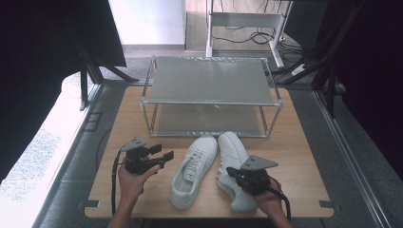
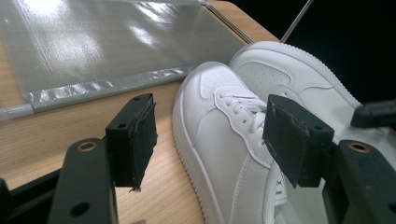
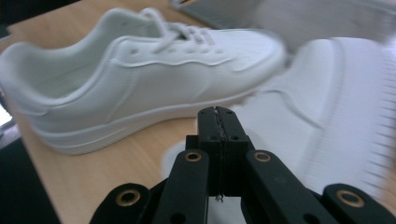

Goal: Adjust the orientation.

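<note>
Shoes lie near-to-far on the tabletop (image 1: pixel 294 156): left shoe (image 1: pixel 194 170) right of the left gripper (image 1: pixel 164 156), its jaws wide, empty; right gripper (image 1: pixel 231 172), jaws closed on nothing, over the right shoe (image 1: pixel 231 159).

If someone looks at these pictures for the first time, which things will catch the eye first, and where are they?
Two white lace-up sneakers lie side by side at the middle of the light wooden table: the left sneaker upright, the right sneaker tipped on its side. Behind them stands a two-level shelf rack with a metal frame and grey shelves. The left gripper waits with open jaws beside the left sneaker, and the right gripper, jaws shut on nothing, sits over the right sneaker.
</note>
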The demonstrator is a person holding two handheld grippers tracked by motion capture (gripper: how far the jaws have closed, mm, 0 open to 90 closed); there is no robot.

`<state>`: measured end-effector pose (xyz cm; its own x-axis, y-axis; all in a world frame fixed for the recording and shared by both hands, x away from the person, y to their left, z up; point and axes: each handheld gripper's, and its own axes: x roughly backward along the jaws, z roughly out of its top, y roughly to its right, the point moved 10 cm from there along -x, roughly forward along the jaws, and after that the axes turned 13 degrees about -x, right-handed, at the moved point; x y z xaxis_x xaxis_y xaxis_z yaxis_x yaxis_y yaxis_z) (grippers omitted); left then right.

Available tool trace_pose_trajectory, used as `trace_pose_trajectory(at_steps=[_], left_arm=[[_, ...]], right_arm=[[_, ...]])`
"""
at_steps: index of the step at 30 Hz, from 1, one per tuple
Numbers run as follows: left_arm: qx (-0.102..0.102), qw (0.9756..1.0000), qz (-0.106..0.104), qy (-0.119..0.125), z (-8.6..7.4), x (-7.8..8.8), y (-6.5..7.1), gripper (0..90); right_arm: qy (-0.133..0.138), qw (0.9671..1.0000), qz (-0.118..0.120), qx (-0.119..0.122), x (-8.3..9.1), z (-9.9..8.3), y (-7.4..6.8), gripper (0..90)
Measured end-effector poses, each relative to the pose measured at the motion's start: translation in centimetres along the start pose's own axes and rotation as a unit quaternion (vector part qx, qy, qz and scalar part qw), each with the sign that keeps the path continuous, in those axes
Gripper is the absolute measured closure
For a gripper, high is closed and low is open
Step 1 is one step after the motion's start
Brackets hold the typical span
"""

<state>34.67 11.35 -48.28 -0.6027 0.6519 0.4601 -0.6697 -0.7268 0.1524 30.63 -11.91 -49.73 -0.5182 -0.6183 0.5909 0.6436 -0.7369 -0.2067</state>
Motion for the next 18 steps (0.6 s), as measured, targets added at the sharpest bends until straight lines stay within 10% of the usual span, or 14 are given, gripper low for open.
trace_pose_trajectory(at_steps=[10,18], left_arm=[[0.014,0.9999,0.001,-0.003,-0.3,-0.1,-0.1,33.6],[0.02,0.9998,0.0,-0.007,-0.5,0.2,-0.5,33.6]], right_arm=[[-0.046,0.9969,-0.02,0.06,-1.7,-1.6,-1.7,90.0],[-0.047,0.9972,-0.03,0.048,-1.3,-1.6,-1.0,90.0]])
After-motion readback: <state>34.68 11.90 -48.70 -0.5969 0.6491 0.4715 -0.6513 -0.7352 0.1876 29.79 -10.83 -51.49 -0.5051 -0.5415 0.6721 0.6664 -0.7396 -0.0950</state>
